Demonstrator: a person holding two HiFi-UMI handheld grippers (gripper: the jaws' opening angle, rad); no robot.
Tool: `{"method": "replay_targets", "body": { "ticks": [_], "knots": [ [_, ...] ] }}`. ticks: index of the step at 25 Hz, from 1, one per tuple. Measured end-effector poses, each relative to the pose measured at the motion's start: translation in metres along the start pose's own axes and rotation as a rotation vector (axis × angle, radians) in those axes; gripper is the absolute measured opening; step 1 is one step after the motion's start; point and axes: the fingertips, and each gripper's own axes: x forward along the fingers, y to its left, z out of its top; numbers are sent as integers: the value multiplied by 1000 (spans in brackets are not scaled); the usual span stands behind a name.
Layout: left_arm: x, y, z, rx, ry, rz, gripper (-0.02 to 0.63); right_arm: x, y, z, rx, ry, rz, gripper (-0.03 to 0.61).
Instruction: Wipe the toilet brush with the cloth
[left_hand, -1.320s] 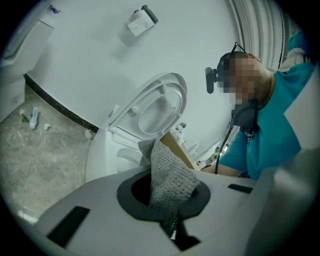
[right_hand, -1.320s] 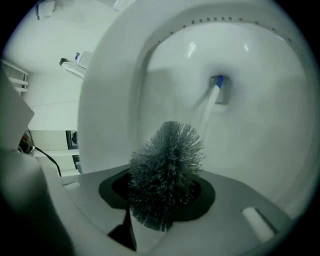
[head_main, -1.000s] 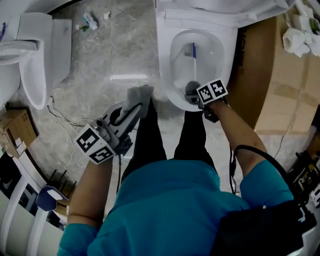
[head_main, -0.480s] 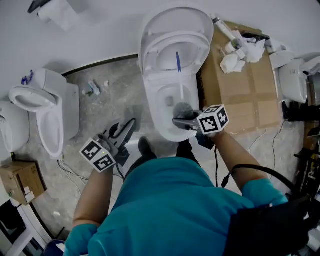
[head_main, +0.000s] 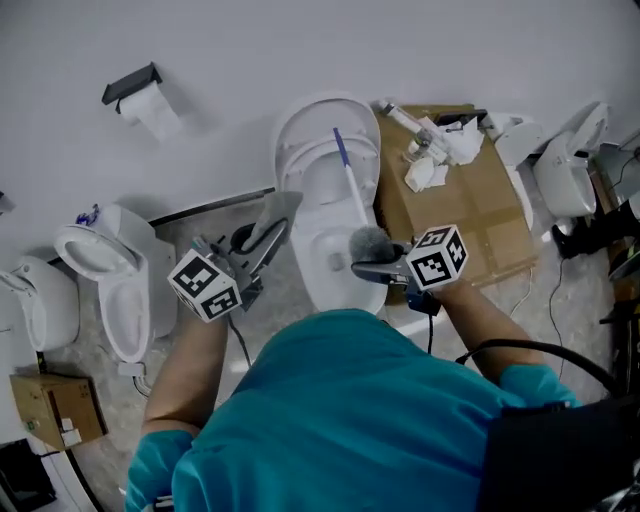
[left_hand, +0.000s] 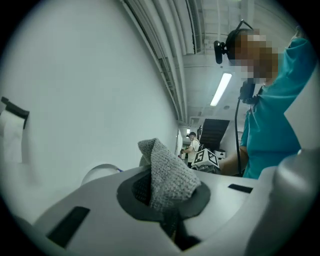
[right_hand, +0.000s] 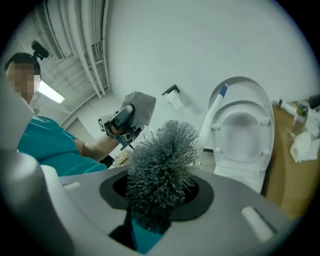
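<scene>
Two grippers show: one left gripper (head_main: 258, 238) and one right gripper (head_main: 365, 266). There is one cloth (head_main: 275, 212) and one toilet brush (head_main: 371, 243). Four toilets can be counted: a middle toilet (head_main: 325, 235) between the grippers, a near toilet (head_main: 108, 268) and an outer toilet (head_main: 40, 300) left of the left gripper, and a far toilet (head_main: 565, 172) right of the right gripper. There are two cardboard boxes, a large box (head_main: 480, 215) beside the right gripper and a small box (head_main: 48, 420) below the left gripper. One toilet roll (head_main: 155, 110) hangs beyond the left gripper.
</scene>
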Motion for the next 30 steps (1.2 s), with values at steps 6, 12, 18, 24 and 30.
{"method": "replay_targets", "body": {
  "ticks": [6,12,18,24,30],
  "knots": [
    [81,-86,16,299,75,-60,12,-79,9,24,-213,6,59,158],
    [157,-124,23,691,268,-105,12,-110,22,32,-315,66,178,158],
    [155,-97,24,934,468,-137,12,-91,48,47,-371,58,230,158],
    [148,-88,21,923,493,-197,12,-81,66,62,-435,35,232,158],
    [145,-81,39,902,435,-188,12,-80,74,76,-451,2,226,158]
  ]
}}
